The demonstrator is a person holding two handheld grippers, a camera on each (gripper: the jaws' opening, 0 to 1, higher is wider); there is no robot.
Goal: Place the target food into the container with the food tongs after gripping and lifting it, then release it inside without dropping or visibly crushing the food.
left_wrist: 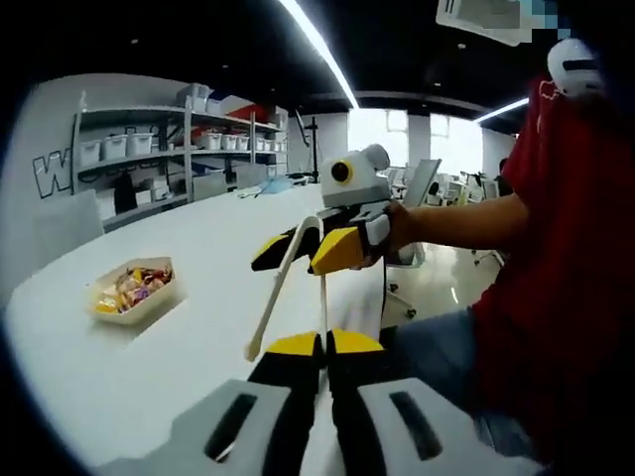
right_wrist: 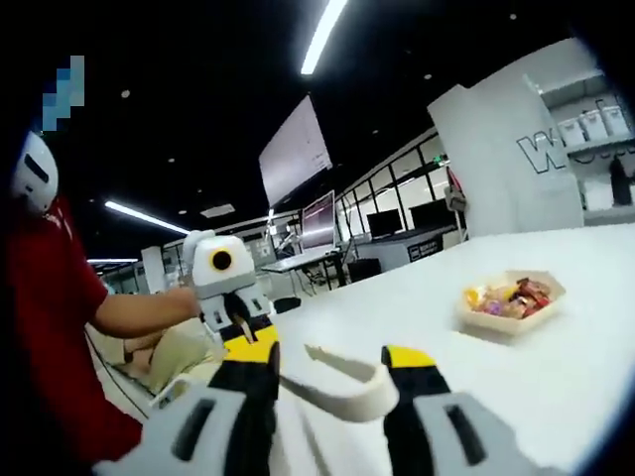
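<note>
**Tongs in the right claw, tray of food well off across the table**

The food [left_wrist: 134, 288] lies heaped in a shallow pale tray [left_wrist: 171, 295], a mix of small wrapped pieces in orange, red and purple. No single target piece can be told apart at this size. The tray sits on the white table [left_wrist: 189, 372], well apart from both claws, and nothing touches it. A separate container cannot be made out.

The cream tongs [left_wrist: 281, 278] are the link to it. In the left gripper view the right gripper [left_wrist: 313, 250] is clamped on the upper part of the tongs, and their two long arms hang down and spread, tips toward the table. Seen from there, the tray lies to the left of the tips, so the tongs must travel that way and forward. In the right gripper view the bend of the tongs [right_wrist: 347, 389] sits between that claw's own jaws, with the tray [right_wrist: 511, 302] up and to the right. The right hand, holding the tool, looks like the one to reach.

The left gripper [left_wrist: 324, 349] has its yellow-tipped jaws closed together on nothing; it hangs over the near table edge.

The table is long, white and smooth. Behind it stand shelves with bins [left_wrist: 169, 149], desks, chairs and ceiling strip lights. A person in a red top [left_wrist: 566, 248] holds the tools.
</note>
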